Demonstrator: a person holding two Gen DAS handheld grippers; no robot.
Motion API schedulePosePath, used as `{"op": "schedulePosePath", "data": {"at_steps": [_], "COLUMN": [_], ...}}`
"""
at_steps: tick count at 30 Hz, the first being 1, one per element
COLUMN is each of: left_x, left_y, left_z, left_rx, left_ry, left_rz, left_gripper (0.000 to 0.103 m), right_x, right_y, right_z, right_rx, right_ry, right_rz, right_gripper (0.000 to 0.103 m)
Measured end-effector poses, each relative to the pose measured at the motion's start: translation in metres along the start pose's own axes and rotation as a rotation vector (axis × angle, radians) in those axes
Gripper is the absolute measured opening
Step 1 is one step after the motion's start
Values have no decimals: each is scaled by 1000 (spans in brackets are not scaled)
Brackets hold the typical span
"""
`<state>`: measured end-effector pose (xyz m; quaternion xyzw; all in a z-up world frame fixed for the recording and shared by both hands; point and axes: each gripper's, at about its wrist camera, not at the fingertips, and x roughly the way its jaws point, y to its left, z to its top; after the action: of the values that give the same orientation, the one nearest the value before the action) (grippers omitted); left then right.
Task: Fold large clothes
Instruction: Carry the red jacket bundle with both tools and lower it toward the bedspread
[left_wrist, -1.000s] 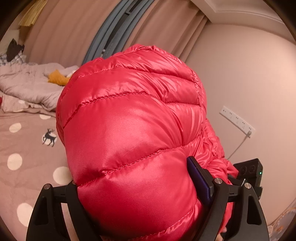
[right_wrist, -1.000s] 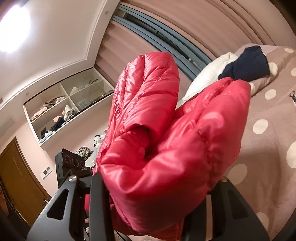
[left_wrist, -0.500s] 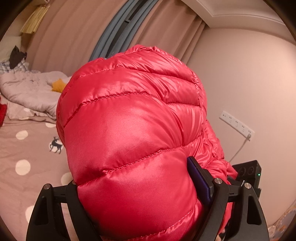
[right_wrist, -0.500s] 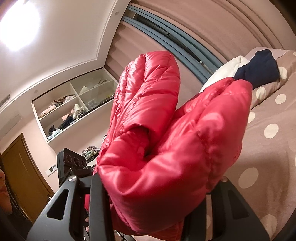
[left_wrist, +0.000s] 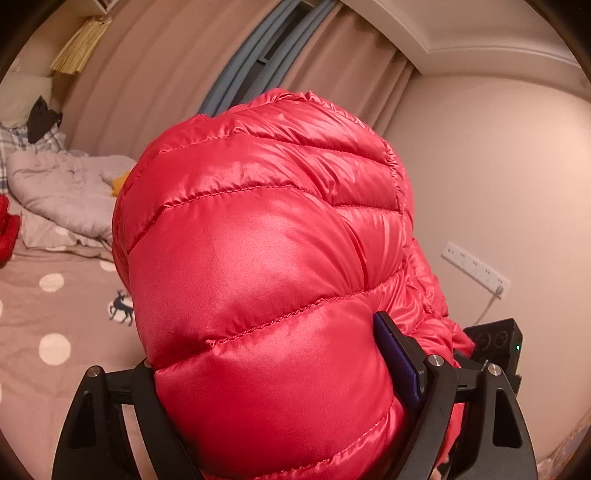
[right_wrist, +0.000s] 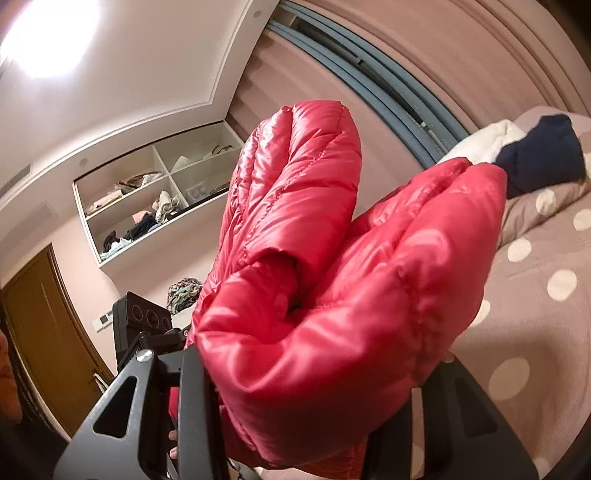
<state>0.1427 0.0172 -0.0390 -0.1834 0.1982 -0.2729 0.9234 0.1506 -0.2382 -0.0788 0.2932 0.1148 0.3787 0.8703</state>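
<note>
Left gripper (left_wrist: 291, 398): its jaws stand wide, clamped on a thick bundle of the red down jacket (left_wrist: 266, 266); the right-hand pad presses into the fabric at about 4 o'clock of the left wrist view, and the left finger is buried under the bulge at about 8 o'clock.
Right gripper (right_wrist: 314, 413): closed on another fold of the red down jacket (right_wrist: 332, 280); both black fingers squeeze the padding from 7 and 5 o'clock of the right wrist view.
Jacket, place: held up in the air between the two grippers, above the bed (left_wrist: 48, 310); it fills the centre of both views.
Jacket, shape: glossy, quilted in stitched bands; in the right wrist view two puffy lobes rise from the jaws, one toward 12 o'clock, the other toward 2 o'clock.
Bed: a brown cover with pale dots and a small deer print, at 9 o'clock in the left wrist view.
Crumpled blanket (left_wrist: 62, 184): grey, lying on the bed toward 10 o'clock.
Dark garment (right_wrist: 539, 155): lies on a white pillow at 2 o'clock in the right wrist view.
Wall shelves (right_wrist: 155, 195): at 10 o'clock, holding assorted items.
Socket strip (left_wrist: 476, 264): on the wall at 3 o'clock, a cable plugged in.
</note>
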Motion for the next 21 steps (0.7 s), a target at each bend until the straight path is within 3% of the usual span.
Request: {"op": "schedulePosePath", "data": {"at_steps": [6,9,12,13,14,17,21], "left_x": [48,102,166,172,167,164,170], "left_y": [56,112,176,189,192,186,183], "left_z": [7,-20,-81,-101,-111,-114,-106], "left_rx": [-56,-121,-221,-237,-247,-217,-222], "left_ry": [1,88,335,335,293,270,289], "left_rz": [77,178,367,387,361,353,385], "left_gripper": [88,88,89,96,96,97,97], "right_x": [54,106,154,163,168,150,155], "right_y": [-15,-74,-155,-171,-191,-194,-188], "right_z": [7,-13,-69,-86,-111,-126,-122], "right_rx": [-56,11,173,201,233,245,238], "right_ry": [51,186,426,489,539,433,459], "right_rz": [-113,-258,-462,-507,-531,-484,-543], "right_gripper": [44,47,46,46,49,52,58]}}
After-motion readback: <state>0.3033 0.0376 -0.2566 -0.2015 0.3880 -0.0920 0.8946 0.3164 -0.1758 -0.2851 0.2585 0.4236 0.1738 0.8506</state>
